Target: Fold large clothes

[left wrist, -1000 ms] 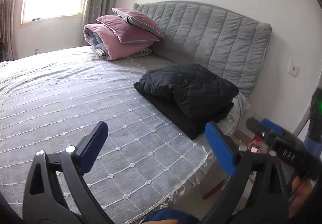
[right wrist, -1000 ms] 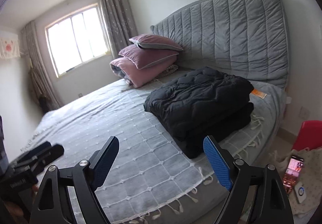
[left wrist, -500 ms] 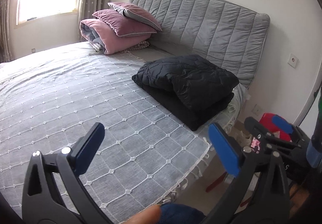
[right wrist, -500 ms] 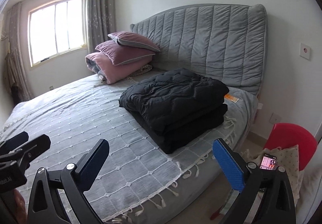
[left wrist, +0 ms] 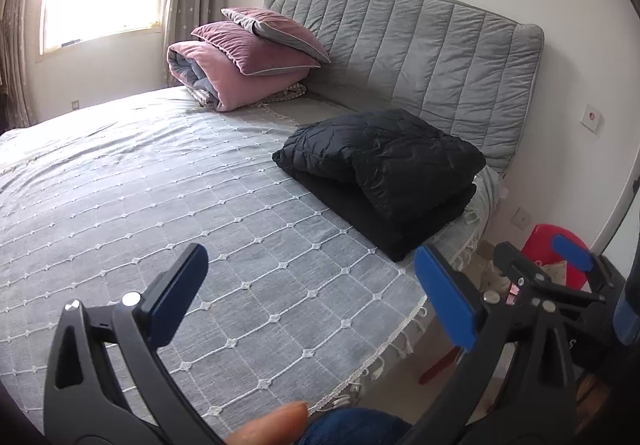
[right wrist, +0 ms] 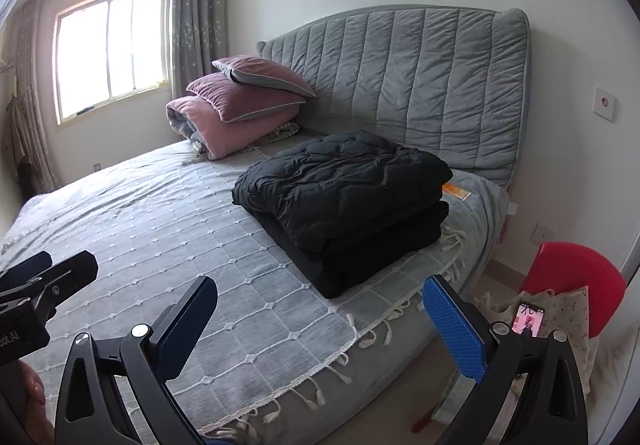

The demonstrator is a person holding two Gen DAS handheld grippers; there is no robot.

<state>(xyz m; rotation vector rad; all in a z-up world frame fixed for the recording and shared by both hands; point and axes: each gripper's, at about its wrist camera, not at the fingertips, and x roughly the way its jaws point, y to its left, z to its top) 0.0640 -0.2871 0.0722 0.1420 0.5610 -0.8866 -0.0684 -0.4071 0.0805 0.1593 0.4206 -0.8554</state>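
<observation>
Garment: we see the folded black quilted jacket [right wrist: 344, 205] near the fringed right edge of the grey bed [right wrist: 168, 229].
Open room: bare bedspread to its left.
Left gripper [left wrist: 308, 301]: jaws spread, empty.
Right gripper [right wrist: 320, 325]: jaws spread, empty.

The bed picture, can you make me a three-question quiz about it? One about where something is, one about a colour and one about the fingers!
1. Where does the folded jacket lie?
A. on the floor
B. on the bed near the headboard
C. on the red chair

2. What colour is the jacket?
A. black
B. pink
C. white

3. How are the right gripper fingers?
A. shut on the jacket
B. shut, empty
C. wide apart, empty

Answers: B, it rests on the grey bedspread by the headboard; A, its quilted fabric is black; C, only bedspread shows between them.
</observation>
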